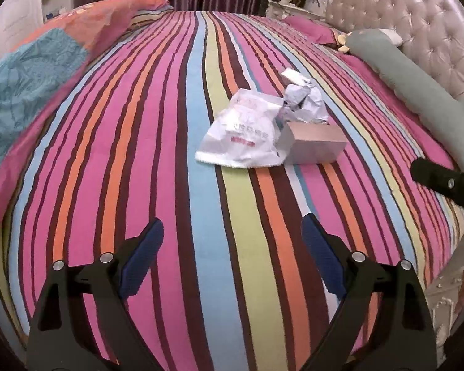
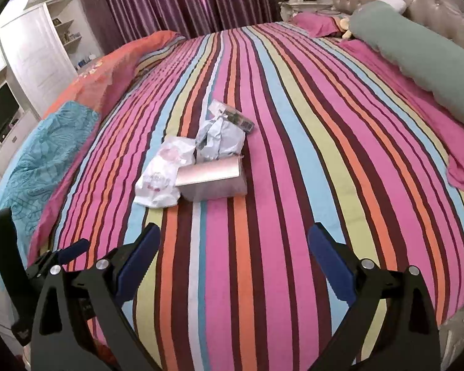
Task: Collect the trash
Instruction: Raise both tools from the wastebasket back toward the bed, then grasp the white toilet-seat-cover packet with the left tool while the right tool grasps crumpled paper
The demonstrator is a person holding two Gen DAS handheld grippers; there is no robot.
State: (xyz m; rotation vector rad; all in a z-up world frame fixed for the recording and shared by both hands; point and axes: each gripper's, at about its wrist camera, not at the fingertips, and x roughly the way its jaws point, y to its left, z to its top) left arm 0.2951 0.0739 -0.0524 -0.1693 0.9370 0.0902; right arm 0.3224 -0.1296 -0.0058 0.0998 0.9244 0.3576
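**Left wrist and right wrist views: both grippers poised short of the trash pile**

Left wrist view shows the left gripper (image 1: 233, 238) held above the striped bedspread (image 1: 139, 154), its jaws spread wide with nothing between the blue pads (image 1: 142, 256). The right gripper (image 2: 233, 247) stands the same way in its own view: jaws wide, empty, well short of the trash.

The trash lies in one small cluster near the middle of the bed. A white plastic bag (image 1: 241, 136) sits flat on the cover, touching a pinkish box (image 1: 312, 145) on its right side. A ball of crumpled paper (image 1: 303, 99) rests just behind the box, against both it and the bag. Behind that, a small printed wrapper (image 2: 235, 114) pokes out, seen best in the right wrist view. A long green bolster (image 2: 417, 61) lies well apart by the headboard and seems no part of the job.

Judging by the empty jaws and the untouched pile, the step in hand is the approach; nothing has been collected yet. The next move likely calls for one gripper to travel forward and down onto a single piece. The crumpled paper looks the easiest to pinch. The bag is thin and flat, so the pads would need to catch a raised fold. No bin shows in either view, so where the pieces go cannot be told; the bag may serve.
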